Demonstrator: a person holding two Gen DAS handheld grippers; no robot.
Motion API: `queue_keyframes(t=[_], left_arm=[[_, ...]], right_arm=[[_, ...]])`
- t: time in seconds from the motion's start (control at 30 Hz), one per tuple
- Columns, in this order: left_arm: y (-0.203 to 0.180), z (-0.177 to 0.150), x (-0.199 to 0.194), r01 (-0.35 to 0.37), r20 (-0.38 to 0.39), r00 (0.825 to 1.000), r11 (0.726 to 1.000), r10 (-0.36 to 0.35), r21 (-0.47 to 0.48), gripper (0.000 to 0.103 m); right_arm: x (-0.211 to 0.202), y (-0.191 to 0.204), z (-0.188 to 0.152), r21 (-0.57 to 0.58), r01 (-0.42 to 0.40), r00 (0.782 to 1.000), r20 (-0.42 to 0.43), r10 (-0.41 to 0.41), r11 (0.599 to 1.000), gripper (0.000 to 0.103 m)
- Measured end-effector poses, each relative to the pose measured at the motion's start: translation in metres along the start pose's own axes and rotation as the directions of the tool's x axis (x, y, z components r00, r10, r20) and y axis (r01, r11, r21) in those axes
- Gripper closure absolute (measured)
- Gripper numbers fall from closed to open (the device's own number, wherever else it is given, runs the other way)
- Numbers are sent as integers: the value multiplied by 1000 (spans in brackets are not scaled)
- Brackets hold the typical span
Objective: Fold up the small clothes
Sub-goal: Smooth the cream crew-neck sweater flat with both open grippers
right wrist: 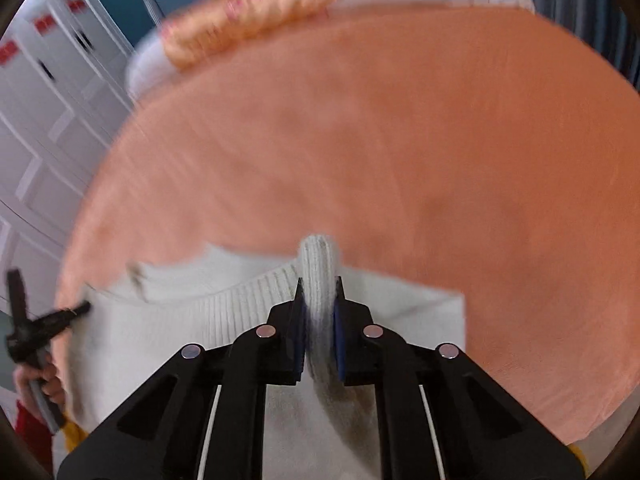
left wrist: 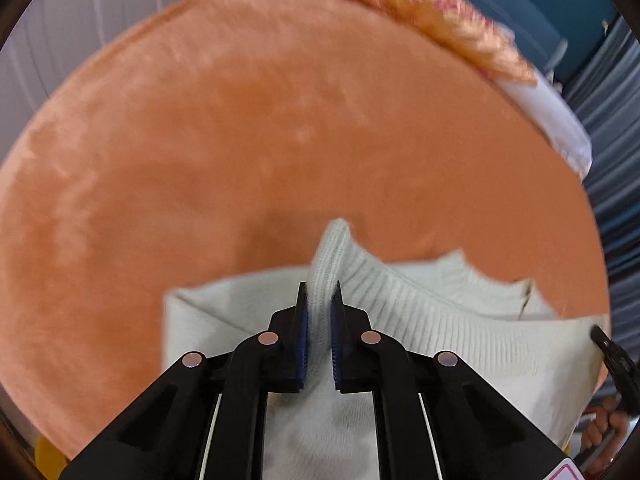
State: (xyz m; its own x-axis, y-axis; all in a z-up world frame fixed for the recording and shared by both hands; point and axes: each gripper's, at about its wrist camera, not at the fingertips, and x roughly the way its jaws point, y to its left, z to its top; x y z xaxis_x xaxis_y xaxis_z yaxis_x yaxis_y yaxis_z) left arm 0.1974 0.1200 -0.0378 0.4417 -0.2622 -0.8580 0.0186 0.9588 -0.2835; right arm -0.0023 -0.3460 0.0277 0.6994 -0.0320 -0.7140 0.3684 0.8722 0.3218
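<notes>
A white ribbed knit garment [left wrist: 420,320] lies at the near edge of a round orange velvet surface [left wrist: 240,140]. My left gripper [left wrist: 320,300] is shut on a bunched ribbed edge of the garment, which sticks up between the pads. In the right wrist view my right gripper [right wrist: 319,296] is shut on another ribbed fold of the same garment [right wrist: 160,328]. The garment's ribbed hem stretches between the two grippers. Each gripper shows at the edge of the other's view: the right one [left wrist: 612,356] and the left one [right wrist: 32,328].
The orange surface [right wrist: 440,160] stretches far ahead in both views. At its far rim lies an orange-and-pink fuzzy item on white cloth [left wrist: 440,12], which also shows in the right wrist view [right wrist: 256,12]. White panelled cabinets [right wrist: 40,120] stand at the left.
</notes>
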Motion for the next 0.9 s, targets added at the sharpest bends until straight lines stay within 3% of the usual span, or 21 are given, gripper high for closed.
queue_keyframes(t=[0.07,0.17,0.2,0.37,0.43,0.47,0.5,0.53,0.57,0.63,0.7,0.83,0.9], left_arm=[[11,3,-7,-17,31,999,1000,17,-20,96],[22,-12,29,-87,-65,994,996,87,13,95],[19,-17,40,-118,-49,992,992,120,43,94],[6,-10,25,-159,-52,986,987,161,26,92],[-10,-9,5,-177,-10,984,983,178,49,85],[-19,-14,-10,-195,33,981,979,193,66,84],[-34,-19,-27,-206,88,976,974,198,93,75],[-45,-23,-37,-196,117,976,974,182,115,64],[-60,-28,-44,-156,134,982,977,136,145,61],[-87,-45,-45,-69,107,993,977,49,201,60],[-107,-64,-32,-11,43,999,969,0,246,60],[-131,-100,3,-15,-55,998,948,34,318,62],[-129,-111,15,-57,-78,993,938,89,343,64]], right_arm=[[-8,-19,-1,40,27,999,28,-28,999,95],[40,-54,-20,59,116,986,-126,-108,991,96],[57,-58,-30,44,128,979,-164,-119,991,96],[34,-41,-19,53,139,986,-102,-133,989,89],[6,-20,-16,13,193,981,-6,-193,981,86],[-2,-11,-16,1,165,986,14,-165,986,86],[-10,8,-20,-23,105,994,21,-105,994,84],[-11,24,-24,-52,52,999,8,-52,997,84],[-9,49,-32,-105,-25,999,-33,21,994,84],[2,88,-53,-168,-141,986,-117,122,976,84],[16,122,-77,-204,-245,957,-206,203,948,84],[32,156,-113,-294,-280,939,-281,197,914,84],[34,151,-117,-315,-233,950,-277,146,920,85]])
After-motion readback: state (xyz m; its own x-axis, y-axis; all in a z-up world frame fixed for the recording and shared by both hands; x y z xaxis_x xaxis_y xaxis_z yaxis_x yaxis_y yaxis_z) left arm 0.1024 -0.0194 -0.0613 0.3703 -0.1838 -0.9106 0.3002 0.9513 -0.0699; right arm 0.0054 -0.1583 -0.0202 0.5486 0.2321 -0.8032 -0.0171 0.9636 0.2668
